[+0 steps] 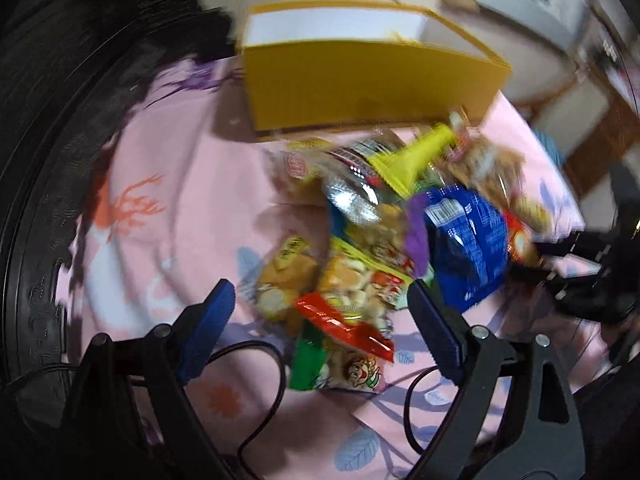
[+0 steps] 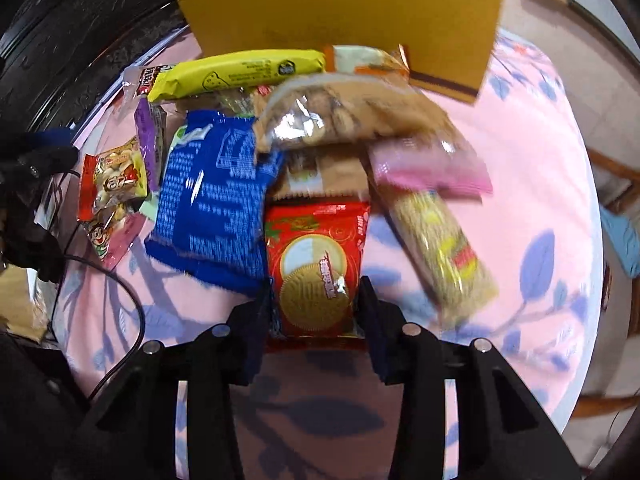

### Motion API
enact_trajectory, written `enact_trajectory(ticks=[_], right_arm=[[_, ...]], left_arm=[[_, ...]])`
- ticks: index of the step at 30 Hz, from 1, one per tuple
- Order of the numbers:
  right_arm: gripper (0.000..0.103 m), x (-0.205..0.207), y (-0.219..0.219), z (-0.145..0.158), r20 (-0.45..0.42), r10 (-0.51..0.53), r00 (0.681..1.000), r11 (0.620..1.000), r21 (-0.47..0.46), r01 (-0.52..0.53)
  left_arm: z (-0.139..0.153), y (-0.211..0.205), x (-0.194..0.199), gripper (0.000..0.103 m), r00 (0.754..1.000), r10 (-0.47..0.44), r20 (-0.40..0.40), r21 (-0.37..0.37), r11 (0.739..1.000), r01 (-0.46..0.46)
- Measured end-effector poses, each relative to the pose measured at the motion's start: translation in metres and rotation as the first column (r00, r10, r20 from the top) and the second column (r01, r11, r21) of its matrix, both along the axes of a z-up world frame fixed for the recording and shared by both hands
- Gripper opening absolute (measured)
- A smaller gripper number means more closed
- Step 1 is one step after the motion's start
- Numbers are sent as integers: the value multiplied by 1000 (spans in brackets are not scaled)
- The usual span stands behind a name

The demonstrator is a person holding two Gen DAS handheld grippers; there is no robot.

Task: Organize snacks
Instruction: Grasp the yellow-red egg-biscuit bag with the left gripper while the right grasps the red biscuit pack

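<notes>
A pile of snack packets lies on a pink patterned cloth [image 1: 168, 208] in front of an open yellow box [image 1: 360, 80], seen also in the right wrist view [image 2: 340, 20]. My left gripper [image 1: 320, 312] is open above the pile's near edge, over a red and green cartoon packet [image 1: 344, 344]. My right gripper [image 2: 316, 300] is shut on a red packet with a gold coin picture [image 2: 316, 264]. Next to it lie a blue packet [image 2: 216, 196], a yellow bar [image 2: 240, 72] and a clear bag of brown snacks [image 2: 340, 116]. The blue packet also shows in the left wrist view [image 1: 468, 240].
The round table's edge [image 2: 592, 208] curves at the right, with wooden chair parts beyond. A black cable [image 2: 120, 292] trails over the cloth at the left. A dark object [image 1: 80, 80] borders the table's far left. My right gripper shows in the left wrist view [image 1: 580, 280].
</notes>
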State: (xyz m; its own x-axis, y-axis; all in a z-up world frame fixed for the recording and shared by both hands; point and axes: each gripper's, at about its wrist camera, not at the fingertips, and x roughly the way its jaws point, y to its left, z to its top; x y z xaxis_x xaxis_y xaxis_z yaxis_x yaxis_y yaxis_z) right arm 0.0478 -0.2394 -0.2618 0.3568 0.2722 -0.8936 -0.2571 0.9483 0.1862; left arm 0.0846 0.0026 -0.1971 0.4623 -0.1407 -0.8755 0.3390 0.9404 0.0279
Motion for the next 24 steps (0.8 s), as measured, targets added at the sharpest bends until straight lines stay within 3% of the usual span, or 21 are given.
enact_trajectory(ticks=[4,11,15,18,24], right_arm=[[43,-11,-9,-1,-24,-41,999,998,47,42],[43,-16,-12,5,-15,-46,999,998,37,46],[43,-17,-7,4,-13,-38,999,999,26,39],[43,-15,1,3,-7,-28,1000,1000,3,28],[44,-2,12,-1,-3,-35,999,999,-32,35]], left_arm=[[-15,-14,0,89,997,-81,-7,25,996,81],[-29,-8,6,89,997,-75,-34,22,997,76],[-36,-2,12,82,996,-68,-51,2,998,68],[-39,-3,14,65,996,-76,-50,0,997,77],[-40,-1,17,61,996,-81,-47,-27,996,80]])
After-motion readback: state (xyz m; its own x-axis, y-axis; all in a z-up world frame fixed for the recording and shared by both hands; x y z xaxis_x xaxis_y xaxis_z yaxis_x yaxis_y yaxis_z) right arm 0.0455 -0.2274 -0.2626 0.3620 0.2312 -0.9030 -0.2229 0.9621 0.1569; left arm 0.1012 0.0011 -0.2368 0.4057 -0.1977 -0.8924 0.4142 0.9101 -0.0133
